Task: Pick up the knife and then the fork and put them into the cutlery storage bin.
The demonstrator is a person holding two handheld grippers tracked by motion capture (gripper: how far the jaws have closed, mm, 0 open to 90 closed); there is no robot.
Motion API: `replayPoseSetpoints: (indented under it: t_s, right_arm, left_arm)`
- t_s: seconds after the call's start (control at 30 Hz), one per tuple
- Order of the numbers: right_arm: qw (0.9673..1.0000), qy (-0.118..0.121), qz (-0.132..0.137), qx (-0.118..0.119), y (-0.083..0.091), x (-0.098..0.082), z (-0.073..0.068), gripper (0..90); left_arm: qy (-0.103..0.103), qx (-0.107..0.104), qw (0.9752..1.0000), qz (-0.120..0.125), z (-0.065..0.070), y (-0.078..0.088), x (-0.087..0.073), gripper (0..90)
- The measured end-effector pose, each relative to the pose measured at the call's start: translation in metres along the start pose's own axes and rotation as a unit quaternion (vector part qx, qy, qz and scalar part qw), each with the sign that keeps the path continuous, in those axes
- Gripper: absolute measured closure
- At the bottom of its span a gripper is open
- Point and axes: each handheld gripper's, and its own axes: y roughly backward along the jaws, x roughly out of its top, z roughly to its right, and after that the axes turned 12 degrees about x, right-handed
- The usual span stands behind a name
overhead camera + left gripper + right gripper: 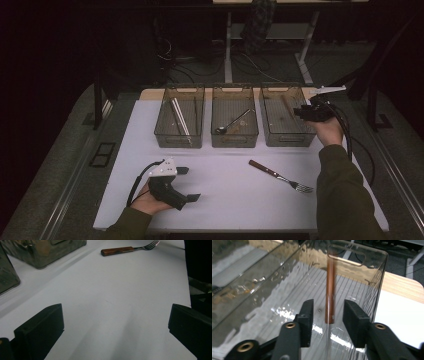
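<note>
Over the rightmost of three clear bins [286, 114] at the far edge of the white table [235, 185], the right gripper [306, 112] hangs with its jaws partly spread. From the right gripper view, a brown-handled utensil [329, 293] stands between the two black pads without either one pressing on it — there is a gap on both sides. The handle looks blurred, and its lower end sits close to the ribbed floor of the bin [294, 305]; whether it has touched down cannot be told. From the high view the same piece shows as a thin brown stick [287, 107] inside that bin.

The middle bin [234, 116] holds a spoon-like utensil [233, 123] lying slantwise, and the left bin [179, 116] holds a pair of pale sticks [179, 116] resting lengthwise.

On the open table in front of the bins lies a fork [281, 176] with a brown handle, its tines toward the person's right forearm. The left gripper view catches this fork [130, 249] far ahead, handle to the left, well apart from that gripper.

The left gripper [192, 184] rests low near the front left of the table, held in the person's left hand [150, 200]. Its jaws are spread wide — nothing lies between them but bare table surface [112, 302].
</note>
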Motion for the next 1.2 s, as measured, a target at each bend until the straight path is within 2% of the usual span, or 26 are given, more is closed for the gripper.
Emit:
replayPoseSetpoints:
  t_s: [0.13,0.2,0.37,0.47,0.67,0.77,0.83,0.93,1.13,1.2]
  right_arm:
    - [0.9998,-0.014,0.008,0.009,0.005,0.0,0.0,50.0]
    - [0.9995,-0.017,0.014,0.022,0.008,0.0,-0.001,47.4]
    - [0.9988,-0.009,0.02,0.044,0.02,-0.005,-0.011,44.4]
    - [0.9975,-0.008,0.023,0.067,0.027,-0.012,-0.018,42.8]
    - [0.9957,0.014,0.014,0.091,0.043,-0.023,-0.034,39.0]
    - [0.9936,0.023,0.013,0.11,0.052,-0.027,-0.042,36.1]
    - [0.9928,0.035,0.015,0.114,0.058,-0.03,-0.05,35.0]
    - [0.9898,0.04,0.023,0.134,0.063,-0.038,-0.06,33.0]
    - [0.987,0.05,0.025,0.15,0.063,-0.06,-0.074,28.8]
    - [0.9846,0.049,0.016,0.167,0.061,-0.068,-0.076,29.1]
  left_arm:
    - [-0.002,0.001,1.0,0.0,0.001,0.0,0.0,0.0]
    - [-0.001,0.001,1.0,0.0,0.0,0.0,0.0,0.0]
    - [-0.001,0.0,1.0,-0.002,0.0,0.0,0.0,0.0]
    - [-0.002,0.002,1.0,-0.003,0.0,0.0,0.0,0.0]
    - [-0.002,0.004,1.0,-0.004,0.0,0.0,0.0,0.0]
    - [0.0,0.007,1.0,-0.002,0.0,0.0,0.0,0.0]
    - [0.002,0.009,0.9999,-0.005,-0.001,0.0,0.0,0.0]
    - [0.001,0.01,0.9999,-0.003,-0.001,0.0,0.0,0.0]
    - [-0.001,0.009,0.9999,-0.006,0.0,-0.001,0.0,0.0]
    - [-0.002,0.008,1.0,-0.006,0.0,-0.001,0.0,0.0]
